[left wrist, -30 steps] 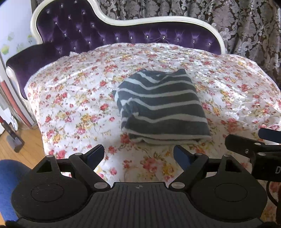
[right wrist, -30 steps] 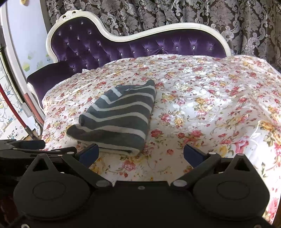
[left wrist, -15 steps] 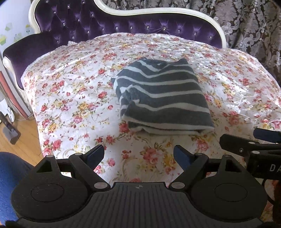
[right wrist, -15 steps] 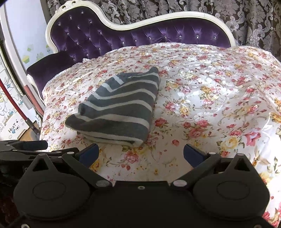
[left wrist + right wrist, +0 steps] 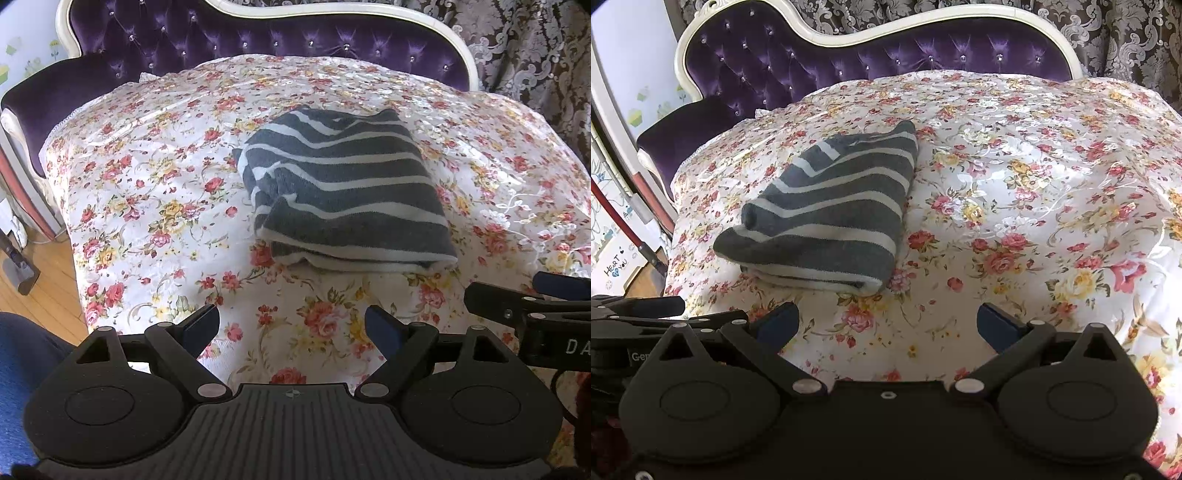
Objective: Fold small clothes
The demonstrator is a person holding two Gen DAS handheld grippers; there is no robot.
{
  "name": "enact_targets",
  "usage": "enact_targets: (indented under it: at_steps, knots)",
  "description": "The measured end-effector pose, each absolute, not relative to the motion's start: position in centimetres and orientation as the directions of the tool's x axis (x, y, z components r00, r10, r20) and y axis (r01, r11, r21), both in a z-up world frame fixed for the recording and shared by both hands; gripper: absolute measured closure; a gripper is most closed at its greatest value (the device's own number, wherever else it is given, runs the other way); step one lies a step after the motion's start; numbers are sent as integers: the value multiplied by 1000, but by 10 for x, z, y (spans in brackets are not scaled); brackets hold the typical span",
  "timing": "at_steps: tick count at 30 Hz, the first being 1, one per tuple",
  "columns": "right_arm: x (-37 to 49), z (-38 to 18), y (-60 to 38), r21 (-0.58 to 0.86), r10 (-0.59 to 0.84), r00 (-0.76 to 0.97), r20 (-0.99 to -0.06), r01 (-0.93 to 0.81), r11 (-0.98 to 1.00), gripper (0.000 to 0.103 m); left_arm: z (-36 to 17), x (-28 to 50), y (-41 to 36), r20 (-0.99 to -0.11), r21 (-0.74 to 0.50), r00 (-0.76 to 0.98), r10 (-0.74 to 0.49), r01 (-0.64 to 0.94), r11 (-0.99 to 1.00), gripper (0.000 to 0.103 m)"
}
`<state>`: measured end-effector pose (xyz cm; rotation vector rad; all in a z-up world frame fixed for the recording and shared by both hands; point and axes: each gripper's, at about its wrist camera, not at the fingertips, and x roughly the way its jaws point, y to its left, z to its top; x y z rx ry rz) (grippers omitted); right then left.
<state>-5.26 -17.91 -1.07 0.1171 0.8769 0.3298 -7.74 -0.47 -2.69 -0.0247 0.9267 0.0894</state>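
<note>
A dark grey garment with white stripes (image 5: pixel 343 192) lies folded in a compact rectangle on the floral bedspread (image 5: pixel 147 192). In the right wrist view the garment (image 5: pixel 831 214) sits left of centre. My left gripper (image 5: pixel 291 326) is open and empty, a short way in front of the garment's near edge. My right gripper (image 5: pixel 888 323) is open and empty, in front of and slightly right of the garment. The right gripper also shows at the right edge of the left wrist view (image 5: pixel 535 306).
A purple tufted headboard with a white frame (image 5: pixel 258 40) curves behind the bedspread. Patterned curtains (image 5: pixel 1108 33) hang at the back. Wooden floor (image 5: pixel 44 291) and a blue object (image 5: pixel 18 369) lie to the left of the bed.
Both grippers have moved closer to the bed and tilted downward; the folded garment looks larger and nearer. The garment has not moved. Both grippers stay open.
</note>
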Motion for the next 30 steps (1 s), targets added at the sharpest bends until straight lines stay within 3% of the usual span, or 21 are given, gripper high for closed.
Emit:
enact_targets:
  at_steps: [30]
  knots:
    - [-47, -20, -177, 246, 325, 548, -771, -214, 945, 1, -36, -75, -3, -820, -3, 571, 43, -79, 997, 17]
